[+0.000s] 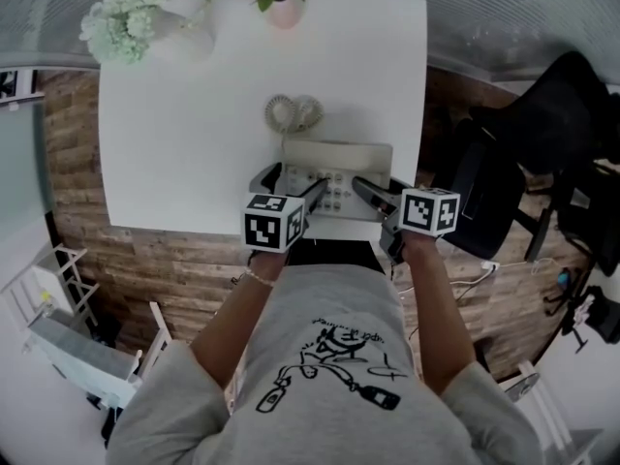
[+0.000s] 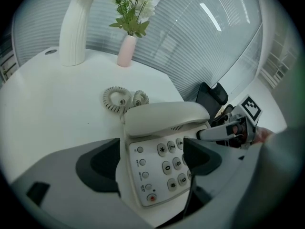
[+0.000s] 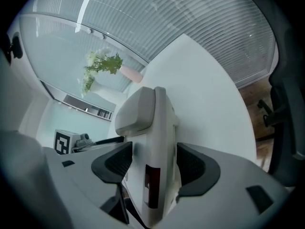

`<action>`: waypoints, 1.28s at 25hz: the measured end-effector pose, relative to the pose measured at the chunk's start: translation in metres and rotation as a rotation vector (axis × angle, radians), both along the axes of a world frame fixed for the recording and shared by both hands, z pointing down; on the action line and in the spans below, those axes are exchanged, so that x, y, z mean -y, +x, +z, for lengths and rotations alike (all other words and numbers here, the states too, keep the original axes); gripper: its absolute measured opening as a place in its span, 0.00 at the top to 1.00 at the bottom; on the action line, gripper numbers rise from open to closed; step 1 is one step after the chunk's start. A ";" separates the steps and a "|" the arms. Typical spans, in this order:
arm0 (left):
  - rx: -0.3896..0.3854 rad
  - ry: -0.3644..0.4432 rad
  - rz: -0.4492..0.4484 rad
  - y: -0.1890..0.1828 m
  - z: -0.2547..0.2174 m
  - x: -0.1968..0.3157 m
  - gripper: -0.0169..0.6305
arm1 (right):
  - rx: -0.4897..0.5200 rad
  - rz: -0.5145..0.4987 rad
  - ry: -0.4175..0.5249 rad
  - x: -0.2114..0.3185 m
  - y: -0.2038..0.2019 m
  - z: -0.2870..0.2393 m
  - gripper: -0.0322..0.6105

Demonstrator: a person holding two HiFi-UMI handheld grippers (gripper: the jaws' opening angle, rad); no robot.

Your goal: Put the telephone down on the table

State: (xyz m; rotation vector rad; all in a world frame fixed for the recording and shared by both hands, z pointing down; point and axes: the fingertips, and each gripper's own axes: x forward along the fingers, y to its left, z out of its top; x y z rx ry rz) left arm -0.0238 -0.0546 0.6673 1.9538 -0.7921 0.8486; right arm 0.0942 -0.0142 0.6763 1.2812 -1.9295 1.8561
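Note:
A cream desk telephone (image 1: 339, 168) with its handset (image 2: 164, 118) on the cradle sits at the near edge of the white table (image 1: 174, 143). Its coiled cord (image 1: 294, 112) lies on the table just behind it. My left gripper (image 1: 294, 187) holds the phone's left front, its jaws either side of the keypad (image 2: 169, 168). At the phone's right side, my right gripper (image 1: 371, 195) has one jaw over and one under the body (image 3: 152, 128). I cannot tell whether the phone's base touches the table.
A tall white vase of flowers (image 1: 184, 32) and a small pink vase (image 1: 286, 10) stand at the table's far edge. A black office chair (image 1: 523, 153) is close on the right. A white rack (image 1: 58, 327) stands on the wooden floor at lower left.

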 end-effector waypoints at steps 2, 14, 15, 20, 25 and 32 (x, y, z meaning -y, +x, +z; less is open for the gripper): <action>-0.012 0.005 -0.003 -0.003 -0.005 0.002 0.33 | -0.037 -0.002 0.006 -0.001 0.004 -0.002 0.50; -0.195 0.081 0.024 0.004 -0.077 0.013 0.42 | -0.235 -0.018 0.169 0.001 0.037 -0.047 0.52; -0.222 0.103 0.036 0.008 -0.088 0.016 0.43 | -0.268 -0.032 0.193 0.003 0.038 -0.055 0.55; -0.357 0.247 0.081 0.026 -0.147 0.030 0.57 | -0.367 -0.051 0.380 0.019 0.034 -0.110 0.67; -0.425 0.368 0.114 0.034 -0.203 0.033 0.68 | -0.424 -0.071 0.540 0.030 0.022 -0.174 0.74; -0.537 0.538 0.205 0.044 -0.280 0.013 0.88 | -0.424 -0.103 0.741 0.034 -0.003 -0.265 0.78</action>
